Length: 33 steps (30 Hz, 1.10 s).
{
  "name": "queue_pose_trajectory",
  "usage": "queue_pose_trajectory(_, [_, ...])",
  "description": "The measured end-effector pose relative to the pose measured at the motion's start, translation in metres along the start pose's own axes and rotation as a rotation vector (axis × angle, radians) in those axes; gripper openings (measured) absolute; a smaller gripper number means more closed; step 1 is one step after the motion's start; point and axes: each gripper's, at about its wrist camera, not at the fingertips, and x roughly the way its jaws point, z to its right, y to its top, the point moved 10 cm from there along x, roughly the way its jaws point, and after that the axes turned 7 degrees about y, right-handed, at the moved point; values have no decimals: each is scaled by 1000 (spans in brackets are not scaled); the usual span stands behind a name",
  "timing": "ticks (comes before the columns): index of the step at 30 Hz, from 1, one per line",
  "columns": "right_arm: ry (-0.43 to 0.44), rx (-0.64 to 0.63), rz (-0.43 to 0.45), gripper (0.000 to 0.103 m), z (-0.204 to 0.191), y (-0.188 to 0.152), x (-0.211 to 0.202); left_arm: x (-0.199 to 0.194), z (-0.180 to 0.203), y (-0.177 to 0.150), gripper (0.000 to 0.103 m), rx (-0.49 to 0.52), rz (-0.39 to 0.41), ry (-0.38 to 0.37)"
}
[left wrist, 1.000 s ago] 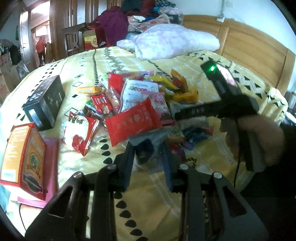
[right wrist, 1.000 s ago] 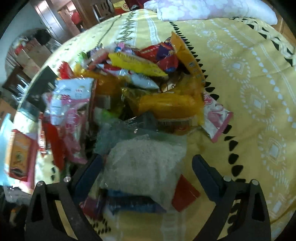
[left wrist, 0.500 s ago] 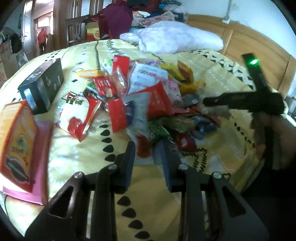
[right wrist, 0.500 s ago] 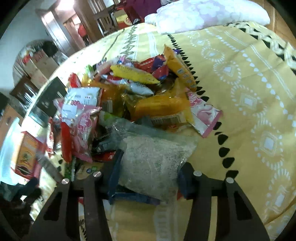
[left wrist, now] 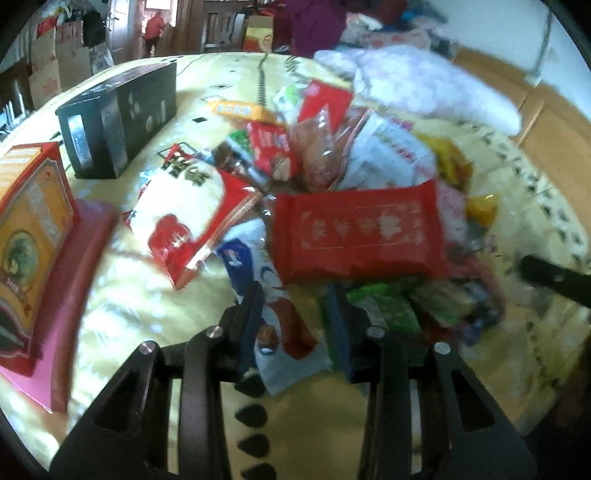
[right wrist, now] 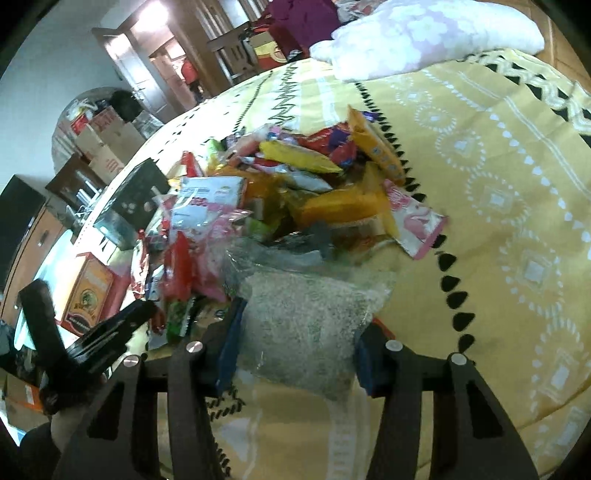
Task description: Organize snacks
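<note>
A heap of snack packets (left wrist: 351,177) lies on a yellow patterned bedspread (left wrist: 155,295). In the left wrist view my left gripper (left wrist: 295,328) sits low over the heap's near edge, its jaws opening. A white, blue and red packet (left wrist: 284,332) lies between the fingers, and the right pad stands apart from it. A big red packet (left wrist: 354,232) lies just beyond. In the right wrist view my right gripper (right wrist: 297,350) is shut on a clear bag of grey grains (right wrist: 303,314), raised slightly at the heap's near side.
A black box (left wrist: 118,122) and an orange-red box (left wrist: 29,236) on a pink sheet stand left of the heap. A flowered pillow (right wrist: 424,33) and the wooden headboard (left wrist: 546,122) lie behind it. Bare bedspread (right wrist: 498,221) spreads to the right. Cartons and a doorway lie beyond the bed.
My left gripper sank toward the bed with the white and blue packet, and its jaws widened. My right gripper closed on the clear grain bag and drew it back and up.
</note>
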Motion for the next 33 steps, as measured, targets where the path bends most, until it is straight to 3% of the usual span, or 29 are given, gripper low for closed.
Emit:
queue_pose_trajectory(3, [-4, -15, -1, 55, -2, 0, 4, 9, -12, 3, 38, -13, -2, 82])
queue_pose_trajectory(4, [-5, -12, -3, 55, -1, -1, 4, 12, -20, 0, 37, -32, -36, 113])
queue_pose_trajectory(6, [-2, -9, -2, 55, -2, -2, 2, 9, -24, -5, 37, -83, -53, 68])
queue_pose_trajectory(9, [-6, -28, 10, 55, -6, -2, -3, 11, -19, -16, 38, -73, -83, 21])
queue_pose_trajectory(14, [-2, -41, 14, 55, -11, -1, 0, 5, -9, -15, 29, 19, -76, 66])
queue_pose_trajectory(24, [-65, -187, 132, 55, -51, 24, -33, -108, -5, 46, 29, 111, 229, 158])
queue_pose_trajectory(33, [-60, -242, 134, 55, -86, 30, -41, -111, -23, 67, 29, 88, 191, 204])
